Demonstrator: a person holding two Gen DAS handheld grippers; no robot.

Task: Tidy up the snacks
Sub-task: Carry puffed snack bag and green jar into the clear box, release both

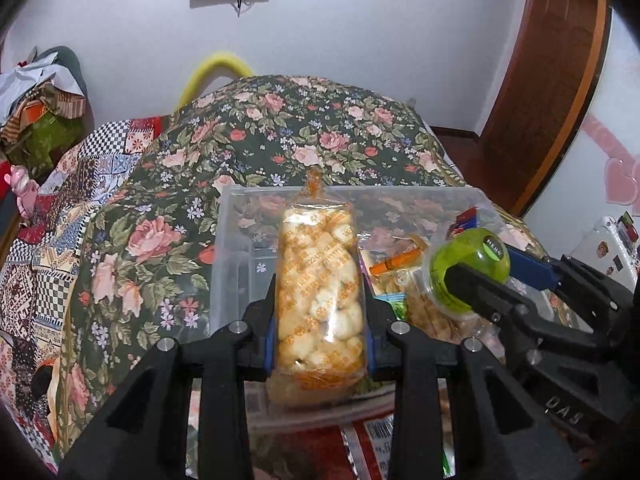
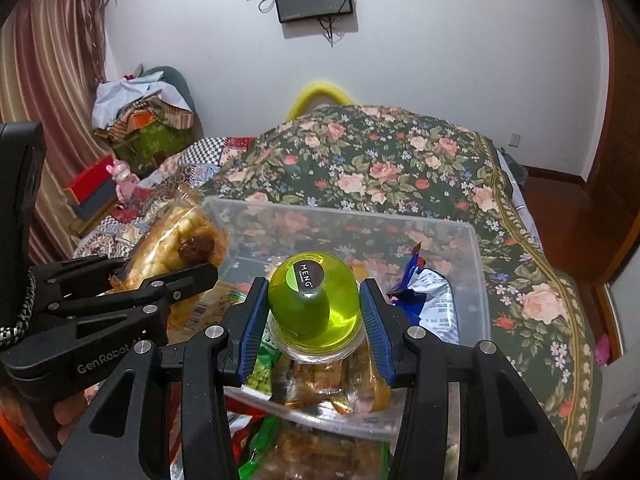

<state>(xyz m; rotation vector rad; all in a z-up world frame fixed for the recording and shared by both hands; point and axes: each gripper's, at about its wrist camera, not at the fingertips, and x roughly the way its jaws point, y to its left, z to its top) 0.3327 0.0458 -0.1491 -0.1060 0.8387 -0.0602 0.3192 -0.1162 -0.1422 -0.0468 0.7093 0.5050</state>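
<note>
While the puff bag (image 1: 320,280) is being pinched by the left gripper (image 1: 320,336) and the green jelly cup (image 2: 314,304) by the right gripper (image 2: 314,320), both are being held over the clear bin (image 2: 478,280), lowering toward 12 o'clock likely needed next.

The left tongs (image 1: 320,316) are filled by a clear bag of puffed snacks (image 1: 318,280) standing over the near-left part of the clear plastic bin (image 1: 224,240); the bin interior to the left of them shows bare floor, an open passage. To their right the right tongs (image 2: 314,320), filled by a green jelly cup (image 2: 316,304), crowd close, leaving only a narrow gap. Under and ahead of the right tongs, packets (image 2: 320,376) and a blue-and-silver pouch (image 2: 428,300) take up the bin's right side. Beyond the bin's far wall the floral bedspread (image 1: 320,132) lies unobstructed.
</note>
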